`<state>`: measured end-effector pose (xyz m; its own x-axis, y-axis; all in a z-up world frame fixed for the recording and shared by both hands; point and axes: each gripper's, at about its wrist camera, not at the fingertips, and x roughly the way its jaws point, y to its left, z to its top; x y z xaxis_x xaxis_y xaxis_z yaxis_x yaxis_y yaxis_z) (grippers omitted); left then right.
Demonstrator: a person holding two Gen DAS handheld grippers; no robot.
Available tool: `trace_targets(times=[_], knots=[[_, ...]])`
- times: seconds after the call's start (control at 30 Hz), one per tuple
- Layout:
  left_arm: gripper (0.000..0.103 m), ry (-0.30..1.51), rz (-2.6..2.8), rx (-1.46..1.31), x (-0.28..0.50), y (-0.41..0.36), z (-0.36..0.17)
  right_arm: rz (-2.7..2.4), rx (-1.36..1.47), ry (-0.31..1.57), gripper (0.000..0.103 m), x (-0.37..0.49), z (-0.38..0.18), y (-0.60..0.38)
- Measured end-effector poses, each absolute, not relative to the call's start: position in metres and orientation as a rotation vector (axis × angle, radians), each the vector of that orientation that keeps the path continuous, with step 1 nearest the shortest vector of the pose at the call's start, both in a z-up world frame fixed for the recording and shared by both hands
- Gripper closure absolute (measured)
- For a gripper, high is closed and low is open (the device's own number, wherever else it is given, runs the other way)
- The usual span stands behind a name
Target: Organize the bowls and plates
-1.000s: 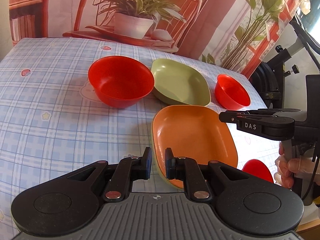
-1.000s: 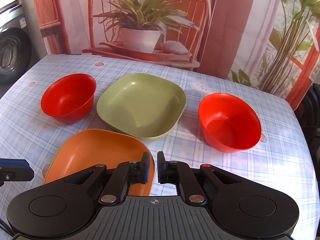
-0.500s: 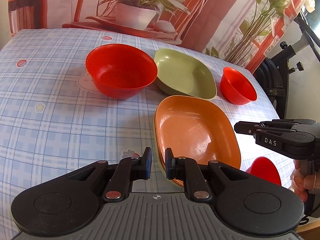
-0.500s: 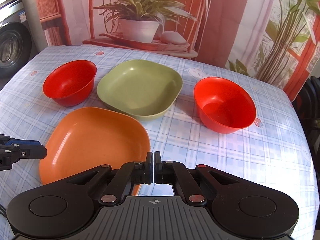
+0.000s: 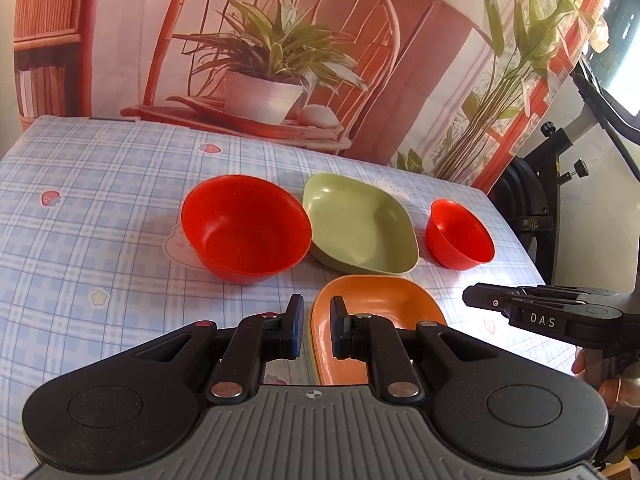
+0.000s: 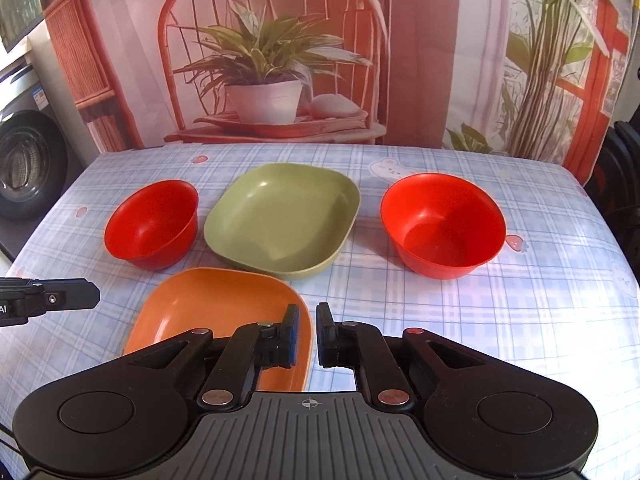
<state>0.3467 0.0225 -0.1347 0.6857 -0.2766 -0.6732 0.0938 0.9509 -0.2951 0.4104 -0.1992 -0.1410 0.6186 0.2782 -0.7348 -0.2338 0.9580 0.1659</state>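
An orange plate (image 5: 380, 300) (image 6: 216, 304) lies at the near middle of the checked table, with a yellowish edge under its rim. Behind it are a green plate (image 5: 356, 228) (image 6: 280, 216), a red bowl (image 5: 244, 228) (image 6: 152, 224) to its left and a second red bowl (image 5: 460, 236) (image 6: 440, 224) to its right. My left gripper (image 5: 316, 320) (image 6: 96, 300) hovers off the orange plate's left side, with a narrow gap and nothing held. My right gripper (image 6: 306, 328) (image 5: 468, 300) hovers at its right rim. Its jaws are opening and grip nothing.
A blue checked cloth (image 5: 100, 240) covers the table. A printed backdrop of a chair and a plant hangs behind the far edge. An exercise bike (image 5: 540, 200) stands to the right, and a washing machine (image 6: 28, 168) to the left. A hand (image 5: 608, 384) holds the right gripper's handle.
Both grippers have risen and tilted up a little, so the dishes sit lower in view. The right jaws met half a second ago and have parted again. No dish has moved.
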Motion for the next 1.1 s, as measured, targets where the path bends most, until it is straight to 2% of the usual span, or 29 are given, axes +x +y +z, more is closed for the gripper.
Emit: trace_targets(times=[0.17,0.37,0.73,1.1], knots=[[0.088,0.702,-0.225,-0.194,0.366,0.031,-0.096,0.219,0.109,0.769,0.092,0.415,-0.122,-0.2],[0.089,0.675,-0.27,-0.161,0.398,0.018,-0.076,0.185,0.195,0.78,0.091,0.435,-0.127,-0.201],[0.088,0.761,-0.399,-0.071,0.477,-0.008,-0.129,0.117,0.231,0.851,0.086,0.473,-0.16,-0.201],[0.088,0.883,-0.383,-0.017,0.529,-0.014,-0.164,0.127,0.292,0.949,0.086,0.499,-0.189,-0.199]])
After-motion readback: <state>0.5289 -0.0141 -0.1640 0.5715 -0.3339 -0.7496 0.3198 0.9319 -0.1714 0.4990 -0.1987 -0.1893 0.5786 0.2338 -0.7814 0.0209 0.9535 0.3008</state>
